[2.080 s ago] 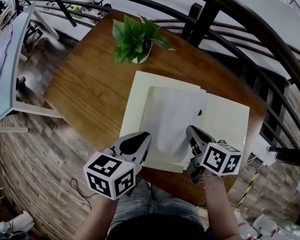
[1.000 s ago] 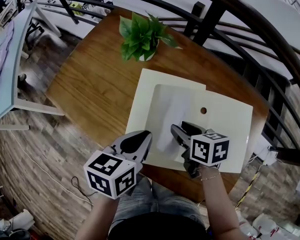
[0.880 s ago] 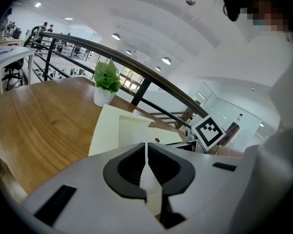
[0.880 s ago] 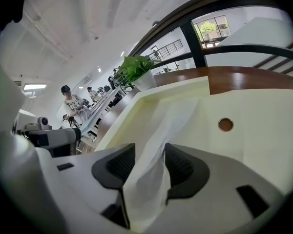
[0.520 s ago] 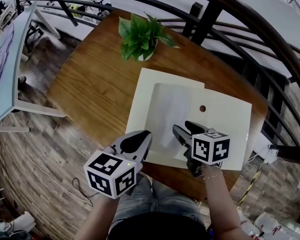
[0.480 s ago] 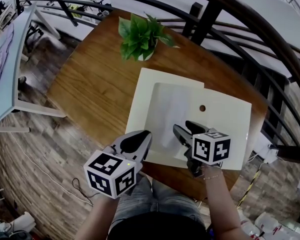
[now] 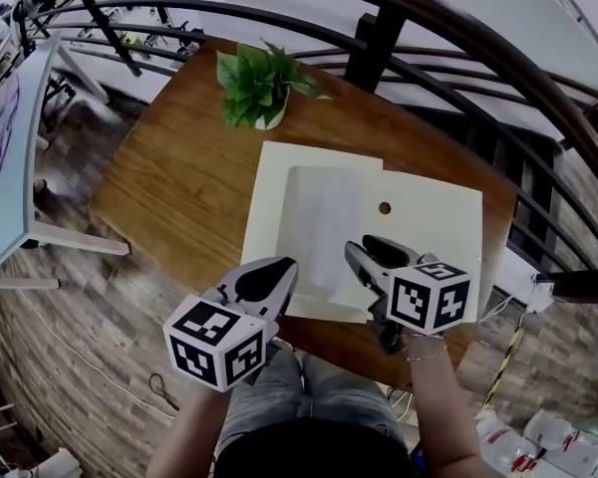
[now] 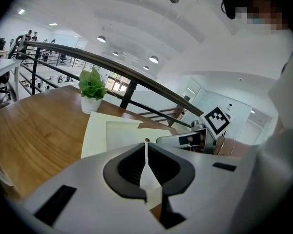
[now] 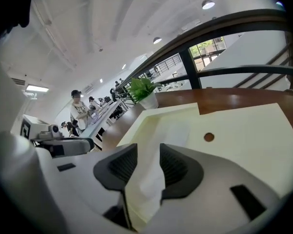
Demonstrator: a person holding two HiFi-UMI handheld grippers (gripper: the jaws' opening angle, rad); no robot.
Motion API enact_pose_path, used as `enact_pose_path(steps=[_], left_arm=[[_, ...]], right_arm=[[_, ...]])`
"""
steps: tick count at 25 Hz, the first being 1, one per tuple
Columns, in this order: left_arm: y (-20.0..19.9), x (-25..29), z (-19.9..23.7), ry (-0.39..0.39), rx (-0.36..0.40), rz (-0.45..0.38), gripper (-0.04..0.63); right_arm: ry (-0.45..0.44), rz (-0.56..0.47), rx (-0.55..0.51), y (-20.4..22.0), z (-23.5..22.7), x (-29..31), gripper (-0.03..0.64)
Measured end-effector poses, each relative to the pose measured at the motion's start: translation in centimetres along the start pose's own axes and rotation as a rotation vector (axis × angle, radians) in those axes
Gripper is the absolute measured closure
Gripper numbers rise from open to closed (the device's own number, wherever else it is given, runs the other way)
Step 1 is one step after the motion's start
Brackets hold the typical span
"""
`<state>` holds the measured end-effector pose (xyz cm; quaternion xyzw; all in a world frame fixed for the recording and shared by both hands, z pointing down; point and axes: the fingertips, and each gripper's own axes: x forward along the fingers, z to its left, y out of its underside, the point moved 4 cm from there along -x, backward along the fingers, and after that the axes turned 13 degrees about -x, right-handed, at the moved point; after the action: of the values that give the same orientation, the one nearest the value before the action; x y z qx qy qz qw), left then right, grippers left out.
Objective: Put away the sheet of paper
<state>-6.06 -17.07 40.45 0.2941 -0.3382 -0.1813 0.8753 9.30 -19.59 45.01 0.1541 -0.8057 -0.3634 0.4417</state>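
The white sheet of paper lies flat in the left half of an open pale yellow folder on the wooden table. My right gripper hovers over the sheet's near right corner. Its jaws have just been closing but still stand apart. In the right gripper view the sheet's near end shows in the gap, and the pads do not press on it. My left gripper hangs at the folder's near left corner, shut with nothing seen between the pads.
A potted green plant stands at the table's far edge, beyond the folder. A dark curved railing runs behind the table. The folder's right half has a small round brown spot. Wooden floor lies to the left.
The sheet was held up at its near end by the right gripper two seconds ago and now lies flat in the folder. Both grippers have risen a little.
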Motion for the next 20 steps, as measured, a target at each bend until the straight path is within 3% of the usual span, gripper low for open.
enact_pose_path(steps=[8, 15, 20], left_arm=[[-0.9, -1.2, -2.7, 0.091, 0.070, -0.026, 0.566], [-1.6, -2.4, -5.1, 0.183, 0.115, -0.062, 0.568], [-2.0, -3.3, -6.5, 0.175, 0.166, -0.090, 0.566]], right_arm=[[-0.006, -0.175, -0.008, -1.8, 2.5, -4.2, 0.544], [-0.024, -0.355, -0.030, -3.4, 5.2, -8.9, 0.574], [-0.025, -0.444, -0.103, -3.7, 6.8, -12.1, 0.583]])
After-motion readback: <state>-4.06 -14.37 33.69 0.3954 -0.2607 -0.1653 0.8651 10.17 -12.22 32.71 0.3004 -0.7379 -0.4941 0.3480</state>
